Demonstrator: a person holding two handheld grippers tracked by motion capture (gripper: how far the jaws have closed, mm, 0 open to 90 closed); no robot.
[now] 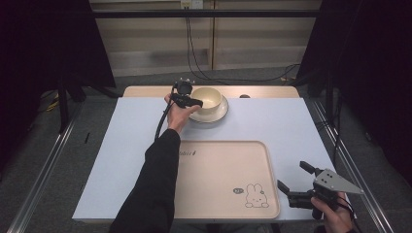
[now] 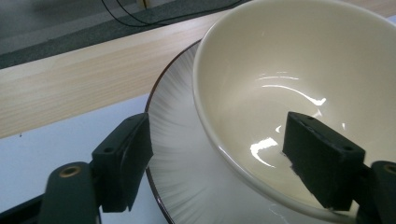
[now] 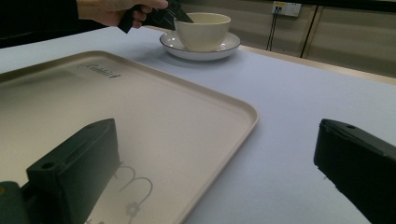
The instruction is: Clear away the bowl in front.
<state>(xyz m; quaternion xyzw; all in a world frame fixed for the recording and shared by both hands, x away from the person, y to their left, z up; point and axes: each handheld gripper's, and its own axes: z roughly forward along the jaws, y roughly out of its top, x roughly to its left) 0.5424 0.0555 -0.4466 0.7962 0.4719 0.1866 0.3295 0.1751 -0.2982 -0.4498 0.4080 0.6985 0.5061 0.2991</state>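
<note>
- Straddling the near wall of the cream bowl (image 2: pixel 299 79), the left claw (image 2: pixel 219 163) has one jaw outside over the plate (image 2: pixel 177 154) and the other inside the bowl; the jaws stand well apart, and neither pad can be seen pressing on the wall.
- The bowl sits upright on the white plate with a dark rim, at the far edge of the worktop (image 1: pixel 291 126), beyond the tray (image 1: pixel 223 170).
- In the high view the left hand (image 1: pixel 179 112) reaches across the worktop to the bowl's left side, its sleeve lying over the tray's left edge.
- The right claw (image 1: pixel 295 178) is wide open and holds nothing; it hangs at the near right corner, just beside the tray.
- The tray is beige, with a rabbit drawing (image 1: pixel 256 195) at its near right corner.
</note>
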